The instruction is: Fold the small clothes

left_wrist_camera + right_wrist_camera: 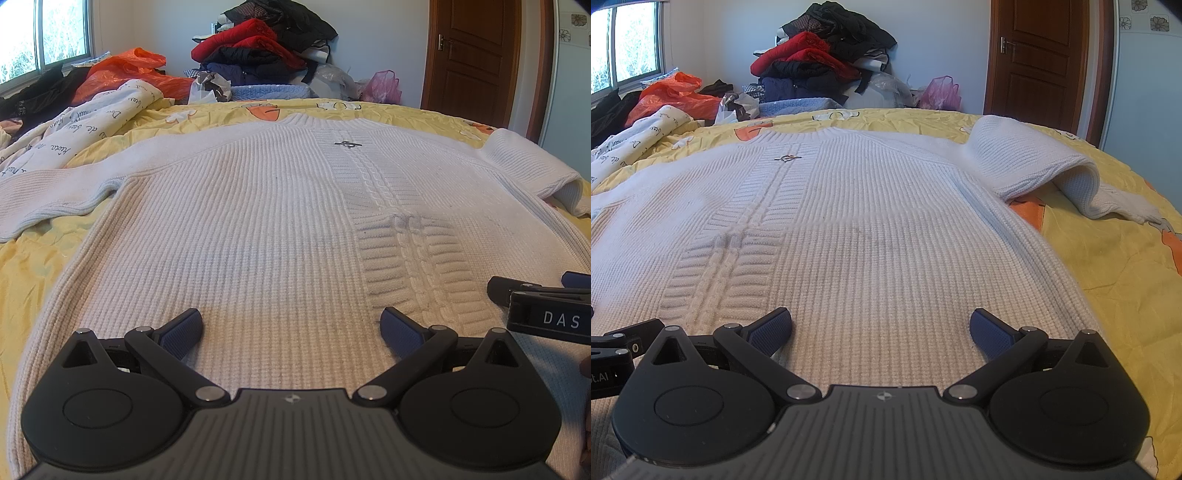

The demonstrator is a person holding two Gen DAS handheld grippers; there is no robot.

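A white knit sweater [236, 221] lies flat, front up, on a yellow bedspread [33, 258], collar far, hem near me. It also shows in the right wrist view [886, 221]. Its left sleeve [55, 192] stretches out to the left. Its right sleeve [1034, 158] is bent and bunched at the right. My left gripper [291, 328] is open and empty over the hem's left half. My right gripper [881, 328] is open and empty over the hem's right half; it shows at the right edge of the left wrist view [543, 306].
A pile of red, black and blue clothes [266, 48] stands at the far wall. An orange plastic bag [122, 74] and a printed white cloth [74, 125] lie far left. A pink bag [384, 86] sits by a brown door [472, 55]. The bed's edge curves at the right [1137, 258].
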